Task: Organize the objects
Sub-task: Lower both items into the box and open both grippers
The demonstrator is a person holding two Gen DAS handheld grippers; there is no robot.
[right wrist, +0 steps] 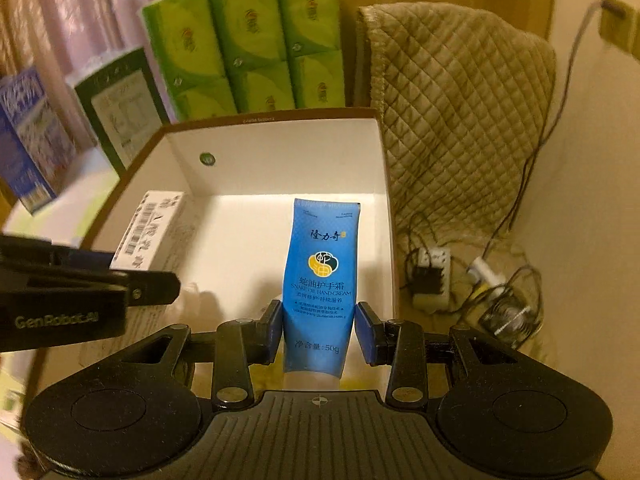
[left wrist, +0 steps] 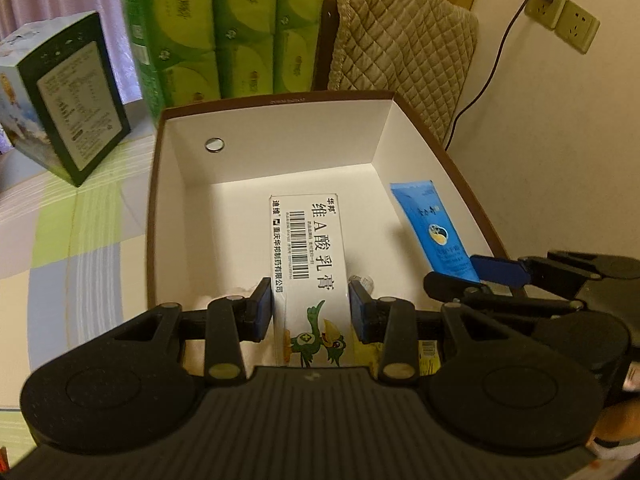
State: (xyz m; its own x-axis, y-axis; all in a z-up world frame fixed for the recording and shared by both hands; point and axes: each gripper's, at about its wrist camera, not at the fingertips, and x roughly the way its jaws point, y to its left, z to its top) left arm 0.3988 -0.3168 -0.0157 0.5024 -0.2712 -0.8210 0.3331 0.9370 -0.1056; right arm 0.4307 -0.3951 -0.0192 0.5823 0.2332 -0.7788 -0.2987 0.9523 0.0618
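An open storage box [left wrist: 276, 101] [right wrist: 260, 118] with a brown rim and white inside lies ahead in both views. My left gripper [left wrist: 311, 309] [right wrist: 120, 276] is shut on a white ointment carton [left wrist: 308, 248] [right wrist: 150, 228] with a barcode and a green bird cartoon, held over the box's inside. My right gripper [right wrist: 319, 328] [left wrist: 472, 280] is shut on a blue hand cream tube [right wrist: 320, 272] [left wrist: 434, 232], which points into the box near its right wall. The two grippers are side by side, left of each other by a small gap.
Green tissue packs [left wrist: 224, 28] [right wrist: 248, 40] stand behind the box, with a dark green carton [left wrist: 76, 96] at left on the checked tablecloth [left wrist: 80, 240]. A quilted cover [right wrist: 460, 112] drapes at right. A power strip [right wrist: 432, 276], cables and wall sockets [left wrist: 564, 16] are on the right.
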